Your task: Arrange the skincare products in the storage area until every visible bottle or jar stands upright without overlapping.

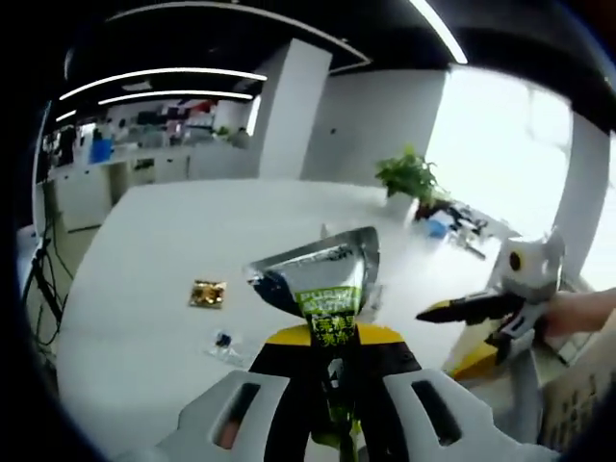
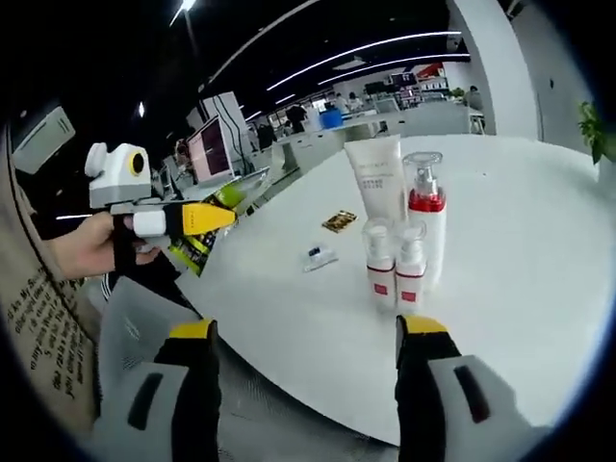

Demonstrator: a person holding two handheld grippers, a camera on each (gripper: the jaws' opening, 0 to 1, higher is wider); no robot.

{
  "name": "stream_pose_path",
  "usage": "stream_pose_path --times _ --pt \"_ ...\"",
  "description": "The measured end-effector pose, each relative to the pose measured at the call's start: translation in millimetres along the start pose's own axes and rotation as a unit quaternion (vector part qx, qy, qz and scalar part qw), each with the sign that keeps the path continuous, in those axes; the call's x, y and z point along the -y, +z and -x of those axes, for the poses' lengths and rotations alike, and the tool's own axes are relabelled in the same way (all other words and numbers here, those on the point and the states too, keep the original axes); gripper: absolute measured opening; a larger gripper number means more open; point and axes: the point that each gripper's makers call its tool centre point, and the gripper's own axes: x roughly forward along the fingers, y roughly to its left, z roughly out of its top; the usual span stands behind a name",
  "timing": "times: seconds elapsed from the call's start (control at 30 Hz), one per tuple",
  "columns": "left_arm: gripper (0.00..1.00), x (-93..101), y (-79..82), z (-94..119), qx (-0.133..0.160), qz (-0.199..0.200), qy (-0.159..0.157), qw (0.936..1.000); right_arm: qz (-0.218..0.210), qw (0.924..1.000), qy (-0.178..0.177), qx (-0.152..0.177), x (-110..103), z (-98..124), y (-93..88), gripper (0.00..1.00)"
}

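My left tongs (image 1: 325, 385) clamp the sachet (image 1: 322, 289) to carry it toward the upright bottles (image 2: 409, 231); right tongs (image 2: 306, 346) gape apart.

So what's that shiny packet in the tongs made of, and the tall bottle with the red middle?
The packet looks like thin foil-lined plastic: silvery, crinkled and glinting, with a printed green label. It sits pinched in the left tongs. The tall bottle looks like smooth hard plastic, white with a red band, and its see-through cap could be clear plastic, though glass can't be ruled out.
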Motion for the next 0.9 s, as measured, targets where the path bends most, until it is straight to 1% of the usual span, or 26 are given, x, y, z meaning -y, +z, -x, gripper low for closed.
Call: stream_pose_path --times 0.03,0.07,0.13,0.2,0.23,0.3,0.37,0.4,0.47,0.53,0.6,0.63,0.67,0.77,0.9 --pt "0.10 4.9 1.2 0.8 0.003 0.001 -0.009 1.0000 -0.012 0.9997 0.014 0.015 -6.2 0.3 9.8 0.72" --pt "0.10 7.4 1.7 1.4 0.005 0.001 -0.012 0.9999 -0.017 0.9993 0.023 0.024 -10.3 0.0 16.3 0.71" --pt "0.10 12.1 2.1 2.1 0.006 -0.001 -0.018 0.9998 -0.015 0.9986 0.036 0.036 -18.3 -1.6 29.2 0.68" --pt "0.10 18.1 2.7 2.7 0.008 -0.001 -0.026 0.9996 -0.026 0.9957 0.064 0.062 -33.1 -5.5 48.5 0.67" --pt "0.10 21.0 3.0 2.8 0.009 0.001 -0.031 0.9995 -0.047 0.9923 0.080 0.083 -40.7 -7.3 59.8 0.67" --pt "0.10 26.2 3.2 3.1 0.011 0.001 -0.040 0.9991 -0.087 0.9841 0.102 0.116 -49.7 -10.0 76.2 0.66" --pt "0.10 30.2 3.6 3.7 0.014 0.005 -0.046 0.9988 -0.120 0.9771 0.108 0.138 -51.1 -12.7 84.5 0.64" --pt "0.10 33.8 3.4 4.6 0.014 0.005 -0.051 0.9986 -0.141 0.9734 0.105 0.147 -48.7 -14.7 86.8 0.63" --pt "0.10 39.5 3.8 6.0 0.015 0.005 -0.058 0.9982 -0.168 0.9678 0.101 0.157 -44.8 -18.0 87.7 0.59" --pt "0.10 43.0 3.8 6.7 0.015 0.004 -0.062 0.9980 -0.168 0.9681 0.096 0.159 -43.6 -19.7 86.5 0.57" --pt "0.10 45.3 3.7 7.2 0.015 0.003 -0.063 0.9979 -0.176 0.9665 0.096 0.160 -44.6 -19.9 86.6 0.53" --pt "0.10 45.5 3.4 7.1 0.015 0.004 -0.062 0.9980 -0.180 0.9648 0.099 0.165 -45.3 -19.2 87.0 0.49" --pt "0.10 44.6 2.9 6.7 0.015 0.005 -0.060 0.9981 -0.185 0.9634 0.100 0.167 -45.0 -18.6 87.2 0.43" --pt "0.11 44.3 1.4 5.3 0.012 0.009 -0.060 0.9981 -0.211 0.9558 0.101 0.178 -42.2 -17.8 87.0 0.29" --pt "0.11 48.3 1.6 2.8 0.011 0.010 -0.066 0.9977 -0.222 0.9544 0.097 0.175 -41.6 -20.2 85.2 0.23"
